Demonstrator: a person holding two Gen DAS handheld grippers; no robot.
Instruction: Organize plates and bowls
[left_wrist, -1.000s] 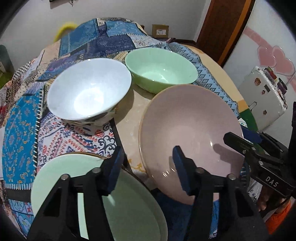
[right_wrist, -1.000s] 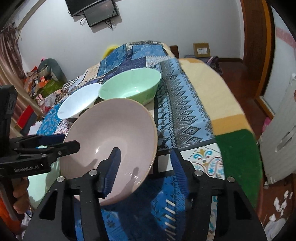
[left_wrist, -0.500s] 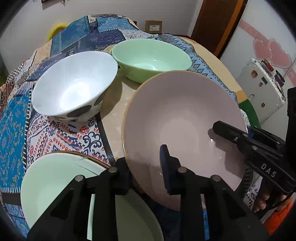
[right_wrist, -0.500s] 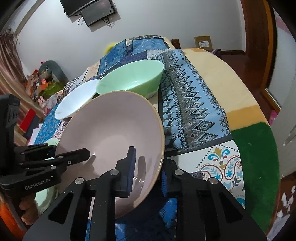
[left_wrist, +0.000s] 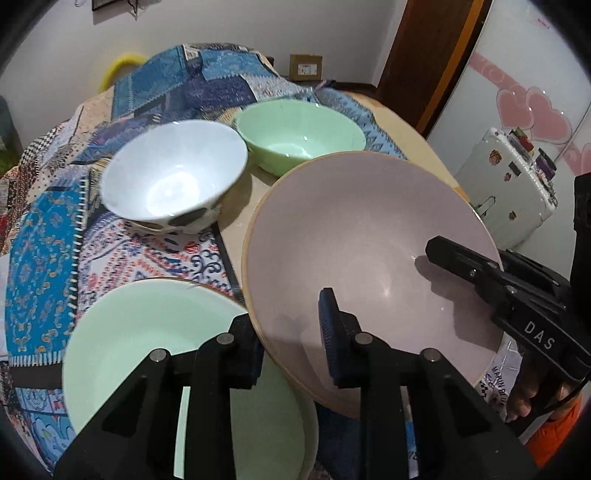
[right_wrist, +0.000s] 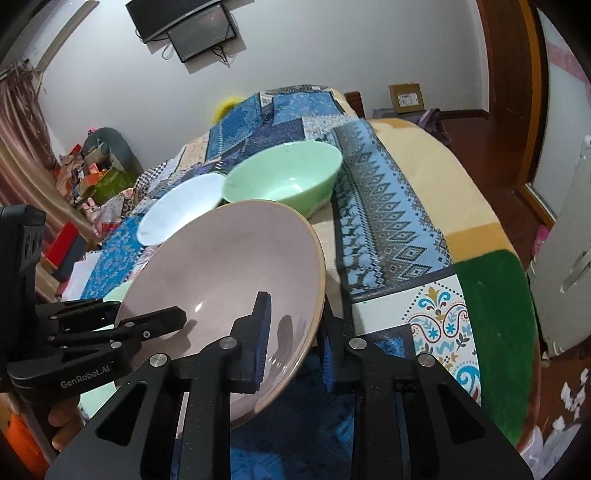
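Left wrist: both tools, left (left_wrist: 291, 332) and right (left_wrist: 476, 273), pinch the pink plate (left_wrist: 362, 236) (near rim hidden).

The pink plate (left_wrist: 354, 236) hides part of the green plate (left_wrist: 147, 332), itself cut off below.

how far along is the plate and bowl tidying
Early. Nothing looks stacked yet. In hand: the pink plate, tilted, clamped at its rim by both the left tool and the right tool. Left: the green plate, white bowl and green bowl sit separately on the cloth.
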